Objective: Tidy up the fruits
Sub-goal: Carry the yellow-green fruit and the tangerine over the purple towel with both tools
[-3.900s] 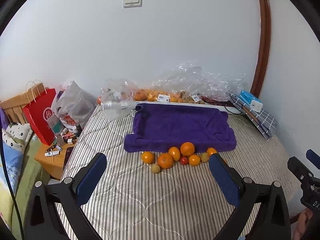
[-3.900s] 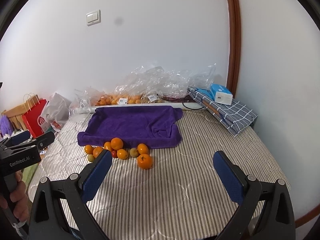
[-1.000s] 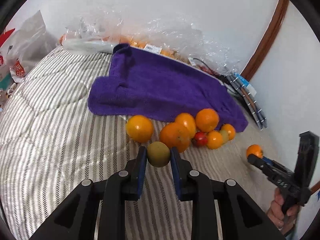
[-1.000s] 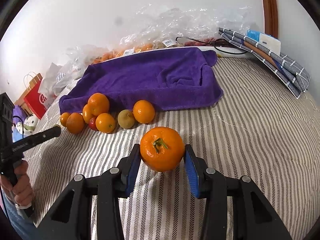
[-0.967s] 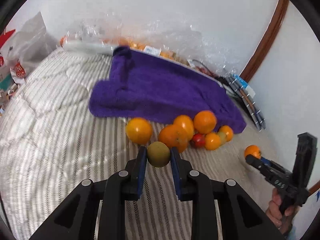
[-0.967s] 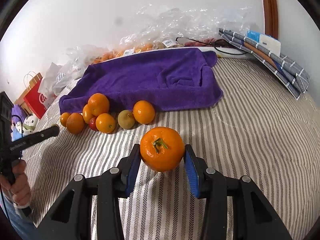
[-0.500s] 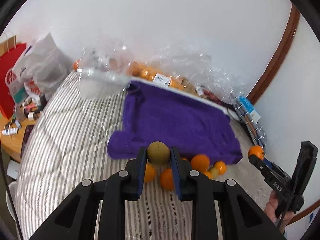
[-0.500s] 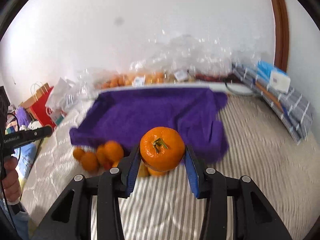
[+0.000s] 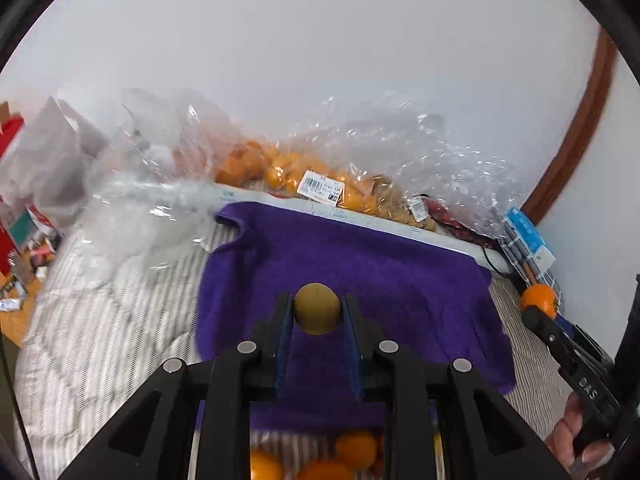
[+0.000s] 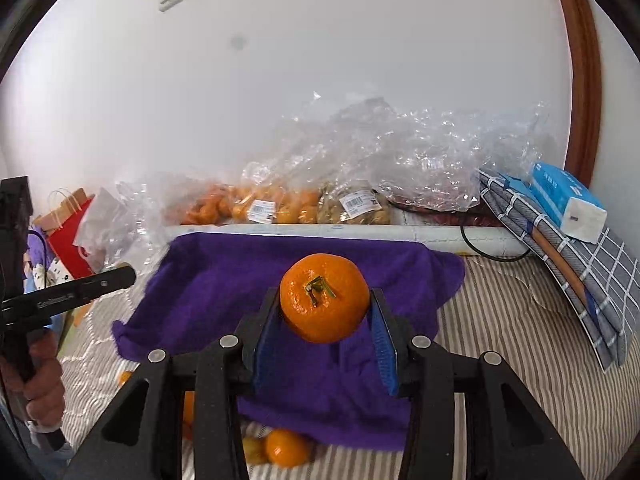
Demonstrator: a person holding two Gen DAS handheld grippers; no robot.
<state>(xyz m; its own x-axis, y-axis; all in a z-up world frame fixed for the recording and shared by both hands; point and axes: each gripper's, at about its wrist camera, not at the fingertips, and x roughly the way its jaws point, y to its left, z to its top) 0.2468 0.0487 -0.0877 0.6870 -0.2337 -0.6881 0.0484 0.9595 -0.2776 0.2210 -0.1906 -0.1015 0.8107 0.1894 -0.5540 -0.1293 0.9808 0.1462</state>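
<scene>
My left gripper [image 9: 317, 312] is shut on a small brown-green round fruit [image 9: 316, 307], held in the air over the purple towel [image 9: 360, 280]. My right gripper [image 10: 325, 312] is shut on a large orange with a green stem [image 10: 324, 297], also above the purple towel [image 10: 240, 280]. Several loose oranges [image 9: 354, 449] lie on the striped bed just in front of the towel's near edge, partly hidden behind the gripper bodies; one of these oranges [image 10: 287, 447] shows low in the right wrist view. The right gripper with its orange [image 9: 538, 299] appears at the far right of the left wrist view.
Clear plastic bags of oranges [image 9: 280, 172] and crumpled plastic [image 10: 400, 152] line the wall behind the towel. A folded checked cloth [image 10: 592, 280] with a blue-white box [image 10: 564, 196] lies at the right. Red and white bags [image 10: 76, 232] stand left of the bed. A black cable [image 10: 492, 256] trails by the wall.
Both grippers have risen from the bed and moved forward over the purple towel, each carrying its fruit. The loose oranges now lie below and behind the fingertips.
</scene>
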